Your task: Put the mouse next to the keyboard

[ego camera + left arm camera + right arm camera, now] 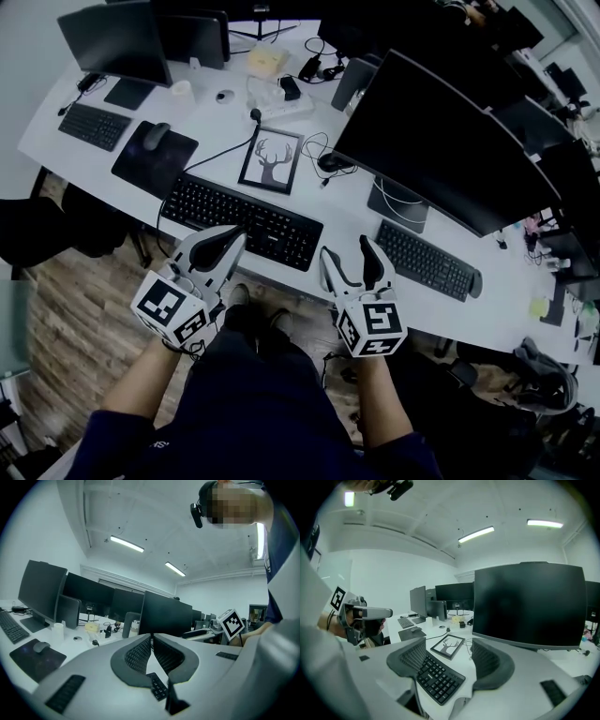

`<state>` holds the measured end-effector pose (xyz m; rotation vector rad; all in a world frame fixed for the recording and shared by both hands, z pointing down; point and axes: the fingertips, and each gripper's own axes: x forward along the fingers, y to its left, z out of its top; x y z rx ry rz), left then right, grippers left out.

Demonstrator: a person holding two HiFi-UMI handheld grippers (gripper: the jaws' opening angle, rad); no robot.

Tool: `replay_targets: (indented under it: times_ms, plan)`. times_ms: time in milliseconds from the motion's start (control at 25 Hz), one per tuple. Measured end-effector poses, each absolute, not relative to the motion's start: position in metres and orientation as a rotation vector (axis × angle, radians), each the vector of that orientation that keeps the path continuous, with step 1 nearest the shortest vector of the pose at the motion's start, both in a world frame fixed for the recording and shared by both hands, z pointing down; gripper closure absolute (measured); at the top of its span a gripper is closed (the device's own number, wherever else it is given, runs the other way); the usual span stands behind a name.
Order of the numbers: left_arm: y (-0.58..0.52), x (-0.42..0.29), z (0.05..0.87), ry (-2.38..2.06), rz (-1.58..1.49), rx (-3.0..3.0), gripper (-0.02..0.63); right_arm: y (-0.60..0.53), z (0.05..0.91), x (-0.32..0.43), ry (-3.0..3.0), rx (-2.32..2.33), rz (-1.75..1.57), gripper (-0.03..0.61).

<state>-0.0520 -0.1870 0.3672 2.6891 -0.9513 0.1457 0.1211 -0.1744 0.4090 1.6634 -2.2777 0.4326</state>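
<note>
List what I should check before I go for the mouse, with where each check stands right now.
1. Mouse found: ok. The mouse sits on the black mouse pad, beyond the left end of the keyboard.
2. Right gripper ready: ok. Jaws apart, nothing between them.
3. Left gripper ready: not ok. Jaws together, empty.
4. Gripper at the mouse: not ok. Both hang at the desk's near edge, with the keyboard between them and the mouse.
5. Landing spot: ok. Bare desk right of the keyboard.
6. Mouse cord: cannot tell.
</note>
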Motion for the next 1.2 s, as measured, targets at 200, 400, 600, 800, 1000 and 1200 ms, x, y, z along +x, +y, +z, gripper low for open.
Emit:
replay_targets:
  times_ms: [200,400,600,800,1000,1200]
  plan:
    - [-0.185,-0.054,0.361,-0.962,0.133,2.694,0.572,-0.174,0.398,0.117,-2.296,1.657,0.397,0.294]
    - [-0.185,-0.056,0.360,-0.968,0.129,2.694,0.572,-0.175,0.390,0.112,-2.308,1.653,0.359,0.337]
    - [-0.184,-0.056,0.358,-0.970,0.127,2.695,0.572,-0.174,0.384,0.110,-2.321,1.648,0.342,0.365]
    - [-0.184,-0.055,0.356,-0.968,0.124,2.699,0.572,-0.173,0.380,0.108,-2.336,1.639,0.327,0.400]
    - [-0.184,-0.055,0.357,-0.971,0.125,2.696,0.572,-0.172,0.376,0.107,-2.350,1.643,0.319,0.441]
    - [-0.183,-0.054,0.356,-0.976,0.123,2.692,0.572,-0.171,0.374,0.107,-2.361,1.640,0.317,0.466]
